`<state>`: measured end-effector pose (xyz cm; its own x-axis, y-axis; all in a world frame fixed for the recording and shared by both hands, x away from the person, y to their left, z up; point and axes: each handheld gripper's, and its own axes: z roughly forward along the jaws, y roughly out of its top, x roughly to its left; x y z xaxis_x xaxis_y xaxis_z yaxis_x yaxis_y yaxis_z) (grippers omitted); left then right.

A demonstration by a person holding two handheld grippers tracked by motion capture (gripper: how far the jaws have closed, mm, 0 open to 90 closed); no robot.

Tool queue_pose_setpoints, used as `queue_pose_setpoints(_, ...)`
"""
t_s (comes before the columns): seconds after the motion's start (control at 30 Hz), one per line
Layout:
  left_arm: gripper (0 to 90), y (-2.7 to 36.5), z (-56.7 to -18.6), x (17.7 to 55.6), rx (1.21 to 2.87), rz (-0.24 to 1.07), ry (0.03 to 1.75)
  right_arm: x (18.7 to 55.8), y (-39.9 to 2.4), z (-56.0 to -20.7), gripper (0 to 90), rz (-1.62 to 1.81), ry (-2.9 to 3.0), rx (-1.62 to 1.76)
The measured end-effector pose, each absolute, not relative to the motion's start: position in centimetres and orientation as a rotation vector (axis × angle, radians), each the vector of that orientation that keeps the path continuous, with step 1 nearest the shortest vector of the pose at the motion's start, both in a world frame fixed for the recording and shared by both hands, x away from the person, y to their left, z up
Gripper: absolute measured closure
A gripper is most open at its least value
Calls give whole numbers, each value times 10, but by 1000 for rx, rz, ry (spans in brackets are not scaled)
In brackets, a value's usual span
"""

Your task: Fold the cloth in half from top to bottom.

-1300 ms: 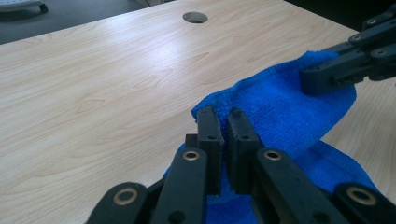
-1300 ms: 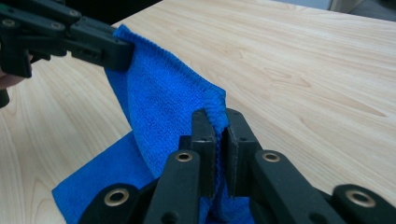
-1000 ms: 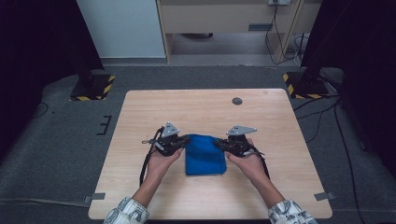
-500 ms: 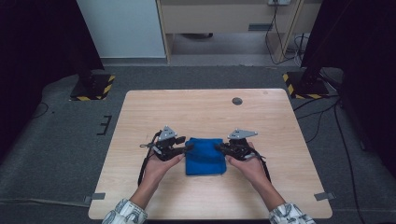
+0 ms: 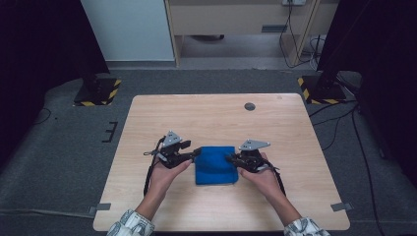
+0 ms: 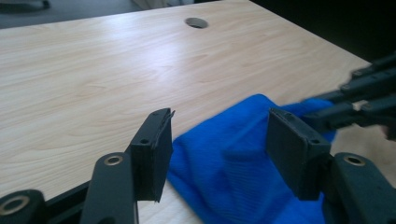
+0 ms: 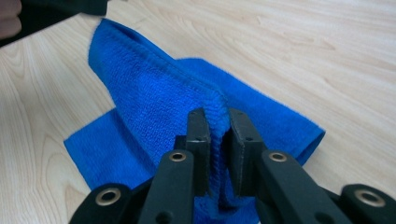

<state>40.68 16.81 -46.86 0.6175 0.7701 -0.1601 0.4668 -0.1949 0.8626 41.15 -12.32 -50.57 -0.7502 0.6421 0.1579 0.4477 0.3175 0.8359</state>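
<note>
Table (image 5: 162, 118): pale wood, with a dark round cable hole (image 5: 250, 106) near the far edge. The work sits in the near half, between your two hands

Cloth (image 5: 214, 164): a blue towel, folded to a rough square, lying on the table between the two grippers. Seen from the right gripper view, one edge is lifted into a ridge while the layer beneath lies flat

Right gripper (image 7: 215, 128): jaws narrow and pinched on that raised towel edge, fabric bunched between the pads. The grip looks sound; judged from the fold, this is the side that carries the layer. Keep the pinch firm and low to the table so the lower layer does not drag along

Left gripper (image 6: 224, 149): jaws have just been opening and now stand about half wide, with the towel's near corner lying between them but neither pad pressing on it. It has let go, or not yet taken hold

Advice for the fold: before you move the right hand, settle the left. Either close it on the matching corner so both corners travel together, or draw it clear so it does not snag. Moving one corner alone will likely skew the fold
</note>
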Motion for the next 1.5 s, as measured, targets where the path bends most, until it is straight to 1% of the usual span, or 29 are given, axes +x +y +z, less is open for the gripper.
queue_pose_setpoints(0.13,410,175,-474,410,1847,407,1032,408,-122,-512,777,1380,2400,989)
queue_pose_setpoints(0.3,408,175,-480,411,1868,416,1045,405,-120,-511,767,1368,2410,972)
queue_pose_setpoints(0.33,406,175,-482,411,1873,417,1045,404,-121,-510,754,1368,2408,970)
queue_pose_setpoints(0.43,403,169,-489,410,1916,438,1039,402,-122,-509,739,1360,2410,959)
queue_pose_setpoints(0.8,391,162,-495,393,1967,479,990,390,-131,-510,652,1334,2432,955)
queue_pose_setpoints(0.83,387,163,-498,390,1965,475,997,386,-131,-511,625,1327,2443,952)
queue_pose_setpoints(0.93,379,162,-501,388,1964,462,1009,381,-132,-511,595,1322,2447,947)
queue_pose_setpoints(1.07,359,156,-505,385,1979,460,1000,375,-132,-513,532,1295,2469,938)
queue_pose_setpoints(1.27,355,152,-508,381,1993,460,989,366,-130,-513,433,1268,2482,929)
queue_pose_setpoints(1.4,324,150,-510,377,2006,462,983,364,-127,-511,353,1256,2482,941)
queue_pose_setpoints(1.5,296,149,-511,377,2010,465,985,363,-126,-508,310,1279,2469,940)
